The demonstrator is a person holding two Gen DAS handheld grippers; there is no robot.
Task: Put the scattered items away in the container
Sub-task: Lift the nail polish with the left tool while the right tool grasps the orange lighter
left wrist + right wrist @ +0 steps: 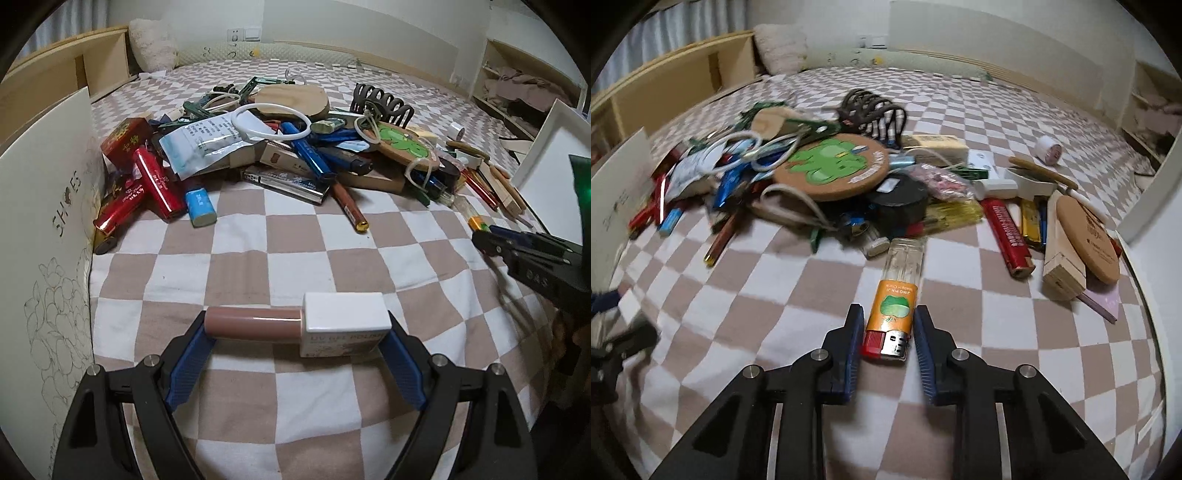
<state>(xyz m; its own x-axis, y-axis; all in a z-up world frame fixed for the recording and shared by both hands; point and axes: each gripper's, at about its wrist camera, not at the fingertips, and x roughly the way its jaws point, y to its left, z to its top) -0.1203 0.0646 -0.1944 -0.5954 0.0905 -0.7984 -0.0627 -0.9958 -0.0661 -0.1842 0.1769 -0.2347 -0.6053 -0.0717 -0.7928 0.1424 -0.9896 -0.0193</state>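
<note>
left gripper (295, 328) clamped on polish bottle (299, 326) crosswise | right gripper (888, 338) part-open, straddling lighter (892, 308), contact unclear

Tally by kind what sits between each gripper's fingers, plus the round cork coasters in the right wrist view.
Pink gel polish bottle with white cap, in left gripper: 1
Clear lighter with orange label, between right gripper fingers: 1
Round cork coasters, green-printed and plain: 2
Total: 4
</note>
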